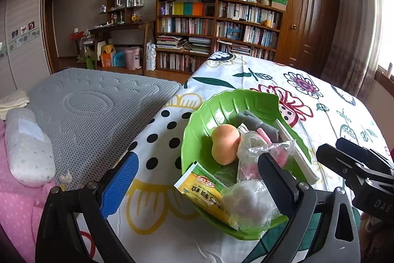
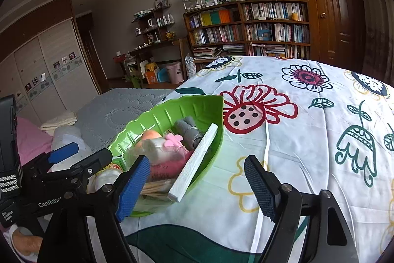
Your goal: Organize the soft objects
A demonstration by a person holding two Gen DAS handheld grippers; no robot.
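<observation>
A green leaf-shaped bowl [image 1: 209, 112] [image 2: 167, 112] sits on the floral sheet. It holds a peach sponge [image 1: 225, 143] [image 2: 150, 134], a grey cloth [image 1: 256, 122] [image 2: 189, 132], a white foam strip [image 1: 300, 159] [image 2: 197, 162], a bag of cotton balls [image 1: 248, 203], a yellow packet [image 1: 202, 191] and a pink clip [image 2: 173, 139]. My left gripper [image 1: 197, 183] [image 2: 81, 154] is open at the bowl's near rim, its black finger over the plastic bags. My right gripper [image 2: 197, 189] [image 1: 332, 147] is open just right of the bowl, holding nothing.
The floral sheet [image 2: 307, 127] spreads wide to the right of the bowl. To the left lie a grey mattress pad [image 1: 93, 102], a grey pillow [image 1: 27, 147] and pink bedding [image 1: 17, 203]. Bookshelves [image 1: 216, 28] and a wooden door [image 1: 310, 16] stand at the back.
</observation>
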